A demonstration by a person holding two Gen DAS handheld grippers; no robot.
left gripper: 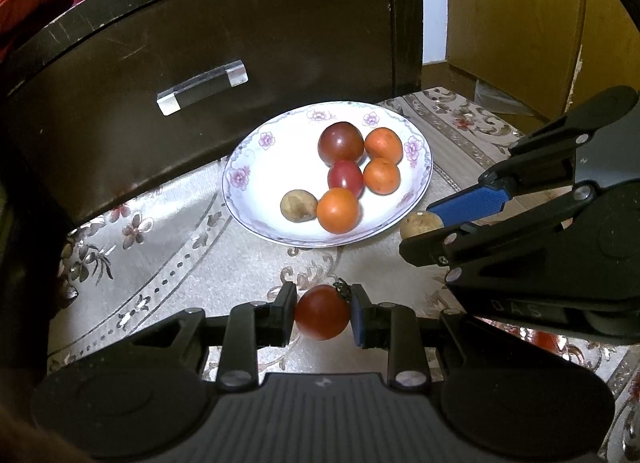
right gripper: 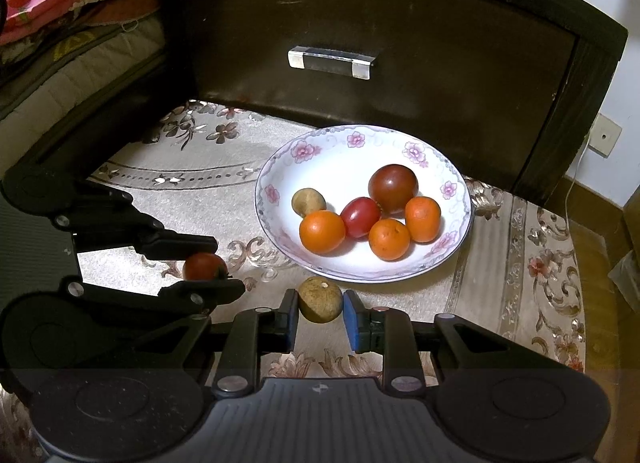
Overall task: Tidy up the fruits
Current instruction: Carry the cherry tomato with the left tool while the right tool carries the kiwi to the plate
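Left wrist view, from left to right: dark drawer front (left gripper: pixel 200 63) with a clear handle (left gripper: pixel 202 87) at the back; patterned cloth (left gripper: pixel 160 263) below it; flowered white plate (left gripper: pixel 256 167) resting on the cloth just before the drawer. On the plate: brown round fruit (left gripper: pixel 297 205) at the left, orange fruit (left gripper: pixel 338 210) touching it, small red tomato (left gripper: pixel 345 179) behind, large dark tomato (left gripper: pixel 341 143) at the back, two more orange fruits (left gripper: pixel 382 176) on the right side. In the foreground, left gripper (left gripper: pixel 323 317) pinching a red tomato (left gripper: pixel 322 317) between its pads, above the cloth and apart from the plate. Farther right, right gripper (left gripper: pixel 434 223) reaching in beside the plate's rim, a tan fruit (left gripper: pixel 418 224) between its fingers.

Right wrist view, from left to right: folded bedding (right gripper: pixel 60 23) at the far left; left gripper (right gripper: pixel 212 263) closed on the red tomato (right gripper: pixel 204 266); same plate (right gripper: pixel 360 151) behind with six fruits in it; right gripper (right gripper: pixel 320 307) in the foreground, clamped on the tan fruit (right gripper: pixel 320 305), just in front of the plate's near rim, outside it. Wall socket (right gripper: pixel 604 137) and a white cable at the far right.
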